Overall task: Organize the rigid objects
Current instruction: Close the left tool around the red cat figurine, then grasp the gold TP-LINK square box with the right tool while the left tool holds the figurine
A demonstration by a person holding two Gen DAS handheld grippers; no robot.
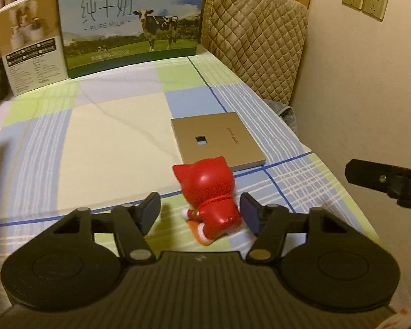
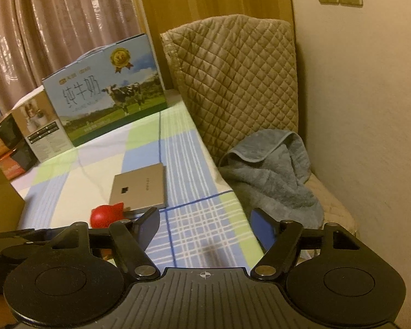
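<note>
A red cat figurine [image 1: 209, 194] stands on the checked tablecloth [image 1: 109, 126] between the open fingers of my left gripper [image 1: 201, 209]. The right pad [image 1: 250, 215] is close to its side, the left pad [image 1: 149, 209] stands apart from it. A flat gold square plate [image 1: 217, 144] with a small square hole lies just behind it. In the right wrist view the figurine [image 2: 106, 216] and the plate [image 2: 139, 186] lie to the left. My right gripper [image 2: 205, 227] is open and empty over the table's right edge; part of it shows in the left wrist view [image 1: 389, 182].
A pure-milk carton [image 1: 131, 22] and a smaller product box [image 1: 30, 52] stand at the table's back. A quilted chair [image 2: 233, 82] with a grey towel [image 2: 274, 175] stands at the right. A cardboard box [image 2: 0, 192] is at the left. A wall [image 1: 370, 82] is at the right.
</note>
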